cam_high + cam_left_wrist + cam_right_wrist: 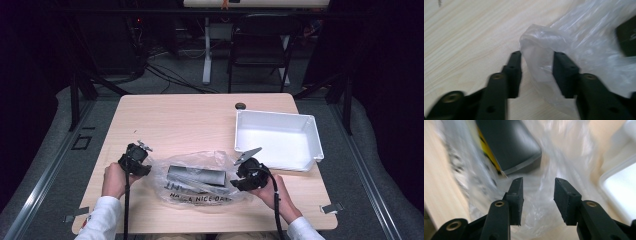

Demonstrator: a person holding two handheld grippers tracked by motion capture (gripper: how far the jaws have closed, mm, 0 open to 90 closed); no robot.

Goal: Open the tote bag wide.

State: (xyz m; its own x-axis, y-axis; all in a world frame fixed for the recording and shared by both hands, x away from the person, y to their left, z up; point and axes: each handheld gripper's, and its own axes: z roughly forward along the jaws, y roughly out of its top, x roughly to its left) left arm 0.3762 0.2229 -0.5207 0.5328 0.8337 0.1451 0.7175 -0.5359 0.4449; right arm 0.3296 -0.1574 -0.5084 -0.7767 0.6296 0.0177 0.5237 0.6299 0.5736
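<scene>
Plastic dominates the high view: a crinkled clear plastic bag with dark printed lettering (pixel 200 182) lies on the pale wooden table (pixel 190 120) near your edge, and a dark grey flat rectangular package (pixel 196 176) sits inside it. Your left gripper (pixel 134 161) is at the bag's left end and your right gripper (pixel 248 176) at its right end, each held in a hand. A white rectangular plastic bin (pixel 278 139) stands just beyond the right gripper, and past the table a black folding chair (pixel 260 47) stands on the floor. In the left gripper view, your left gripper (pixel 537 62) has its jaws apart, with a bunched fold of the clear bag (pixel 541 47) sitting between them against the right jaw; wood grain shows to the left. In the right gripper view, your right gripper (pixel 538 185) also has its jaws apart, poised over the bag's film (pixel 541 205) without pinching it. The dark package (pixel 509 145), with a yellow strip along its edge, lies just ahead of the jaws, and the white bin (pixel 621 182) shows at the right.
</scene>
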